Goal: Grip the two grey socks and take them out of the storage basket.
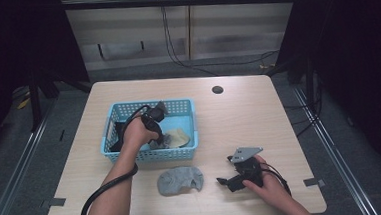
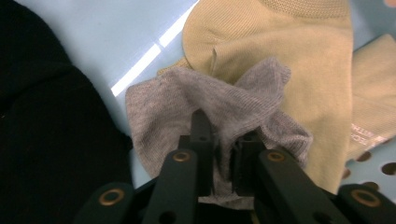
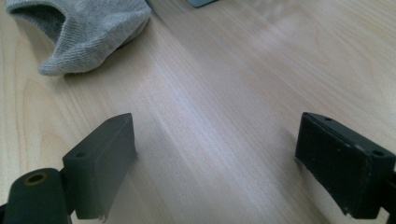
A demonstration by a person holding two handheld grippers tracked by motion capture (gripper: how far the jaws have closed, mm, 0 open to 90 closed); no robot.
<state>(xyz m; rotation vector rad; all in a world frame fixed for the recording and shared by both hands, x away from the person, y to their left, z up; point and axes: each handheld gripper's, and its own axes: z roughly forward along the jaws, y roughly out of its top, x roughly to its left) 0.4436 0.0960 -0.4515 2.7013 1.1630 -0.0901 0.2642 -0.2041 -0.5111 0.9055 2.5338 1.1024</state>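
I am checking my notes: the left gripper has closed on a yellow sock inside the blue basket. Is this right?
Not quite. The left gripper has closed on a grey sock, not a yellow one; the yellow sock lies under it. The left gripper view shows this. It is inside the blue basket.

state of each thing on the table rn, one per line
left tool: shut on the grey sock in the basket
grey sock: bunched, pinched by the left tool, lying on the tan sock
tan sock: flat in the basket
black cloth: heaped in the basket
basket: upright, on the table
second grey sock: lying loose on the table
right tool: open, over bare table
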